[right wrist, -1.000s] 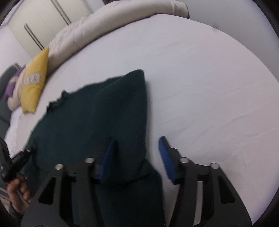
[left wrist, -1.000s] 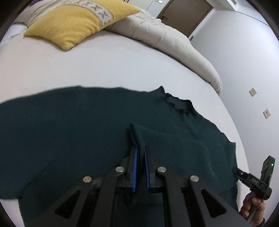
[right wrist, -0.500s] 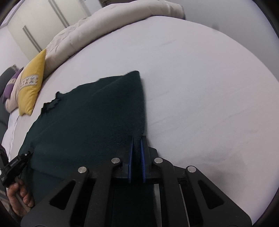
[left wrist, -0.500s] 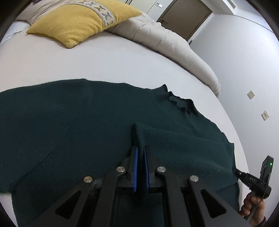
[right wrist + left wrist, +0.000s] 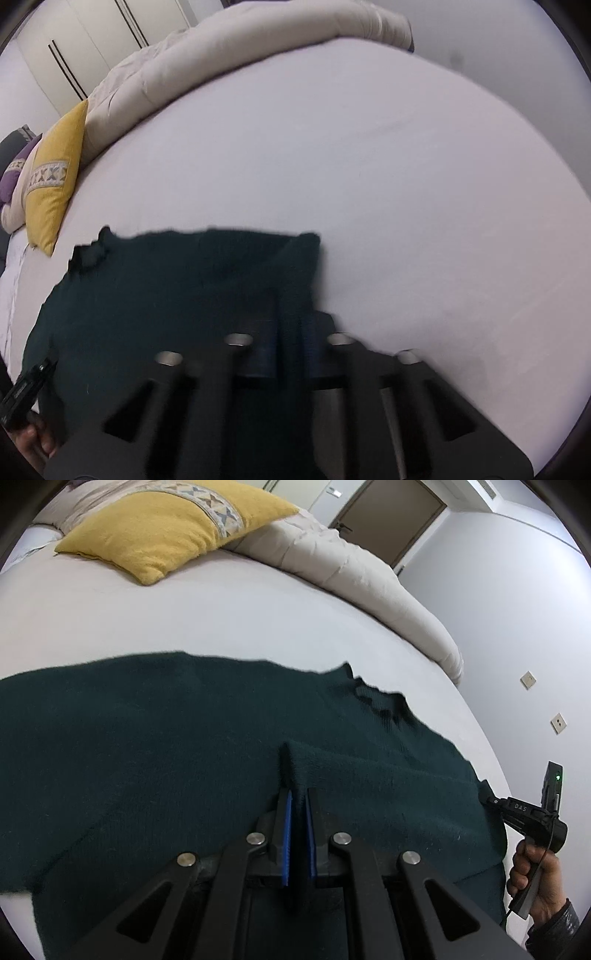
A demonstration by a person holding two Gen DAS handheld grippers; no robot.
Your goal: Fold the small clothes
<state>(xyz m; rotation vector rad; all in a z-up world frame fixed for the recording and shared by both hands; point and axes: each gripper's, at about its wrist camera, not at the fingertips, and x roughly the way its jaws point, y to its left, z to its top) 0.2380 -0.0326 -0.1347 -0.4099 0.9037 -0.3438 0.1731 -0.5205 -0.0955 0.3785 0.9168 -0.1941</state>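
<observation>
A dark green knitted sweater point(image 5: 155, 738) lies spread on the white bed point(image 5: 221, 620), its collar point(image 5: 380, 701) at the far right. My left gripper point(image 5: 298, 805) is shut on a raised fold of the sweater near its middle. In the right wrist view the sweater point(image 5: 166, 295) fills the lower left, blurred. My right gripper point(image 5: 291, 328) is shut on the sweater's right edge, which is lifted off the sheet. The right gripper also shows in the left wrist view point(image 5: 491, 797), pinching that edge.
A yellow pillow point(image 5: 173, 528) and a rolled beige duvet point(image 5: 351, 576) lie along the far side of the bed. White sheet point(image 5: 424, 203) stretches to the right of the sweater. A grey wall point(image 5: 517, 609) with sockets stands beyond the bed's right edge.
My right gripper went from open around the sweater's edge to shut on it, then lifted and drew it inward. My left gripper stayed shut on its fold.
</observation>
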